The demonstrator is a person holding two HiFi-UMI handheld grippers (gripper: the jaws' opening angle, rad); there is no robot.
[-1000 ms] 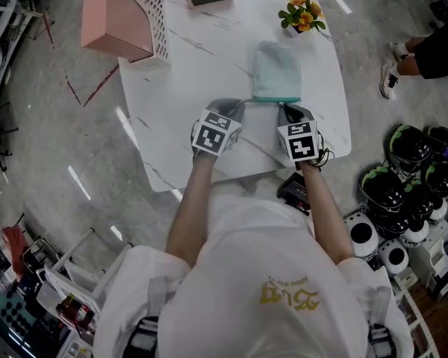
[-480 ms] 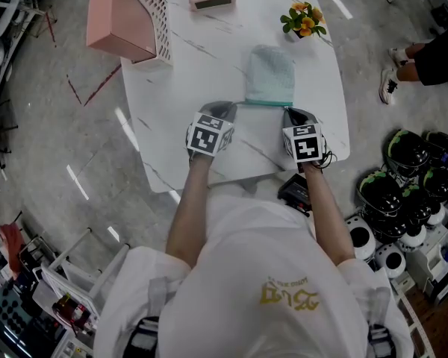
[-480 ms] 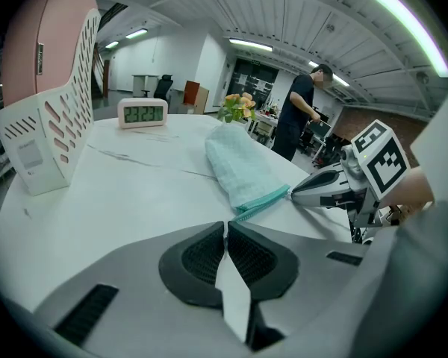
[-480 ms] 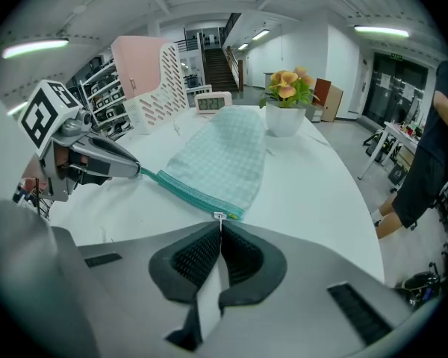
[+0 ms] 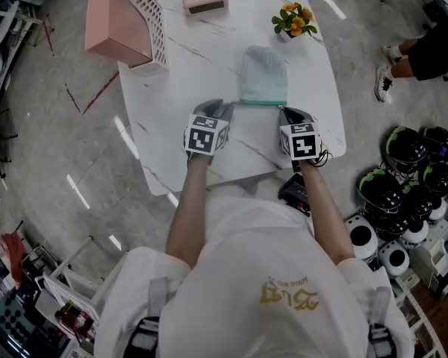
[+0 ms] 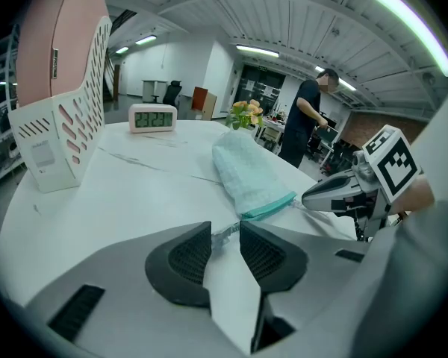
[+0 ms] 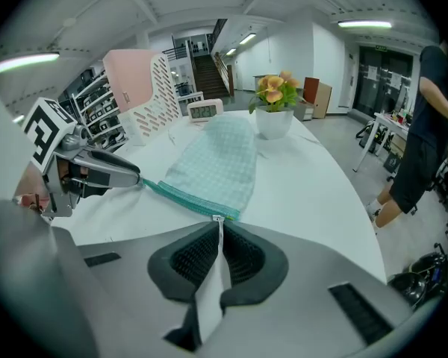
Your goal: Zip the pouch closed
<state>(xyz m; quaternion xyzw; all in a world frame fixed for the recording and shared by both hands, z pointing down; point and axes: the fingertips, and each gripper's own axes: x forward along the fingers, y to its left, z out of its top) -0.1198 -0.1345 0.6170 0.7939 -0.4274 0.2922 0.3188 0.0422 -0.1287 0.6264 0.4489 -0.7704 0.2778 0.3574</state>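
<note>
A pale green checked pouch (image 5: pixel 263 71) lies flat on the white marble table (image 5: pixel 172 88), its darker green zipper edge (image 5: pixel 261 103) towards me. My left gripper (image 5: pixel 225 109) is at that edge's left end. In the left gripper view its jaws (image 6: pixel 224 230) have just been opening and stand apart around the clear end tab (image 6: pixel 222 237), which the pads do not press. My right gripper (image 5: pixel 287 113) is at the right end. Its jaws (image 7: pixel 219 226) have just been opening to a thin gap, with the zipper pull (image 7: pixel 218 218) at their tips.
A pink and white file holder (image 5: pixel 127 17) stands at the far left, a digital clock (image 5: pixel 204 2) at the back and a flower pot (image 5: pixel 293 21) at the far right. Helmets (image 5: pixel 407 170) sit on the floor to the right. A person (image 6: pixel 306 121) stands beyond the table.
In the head view both grippers stay at the pouch's near edge; the left one has shifted slightly. The pouch lies as before.
</note>
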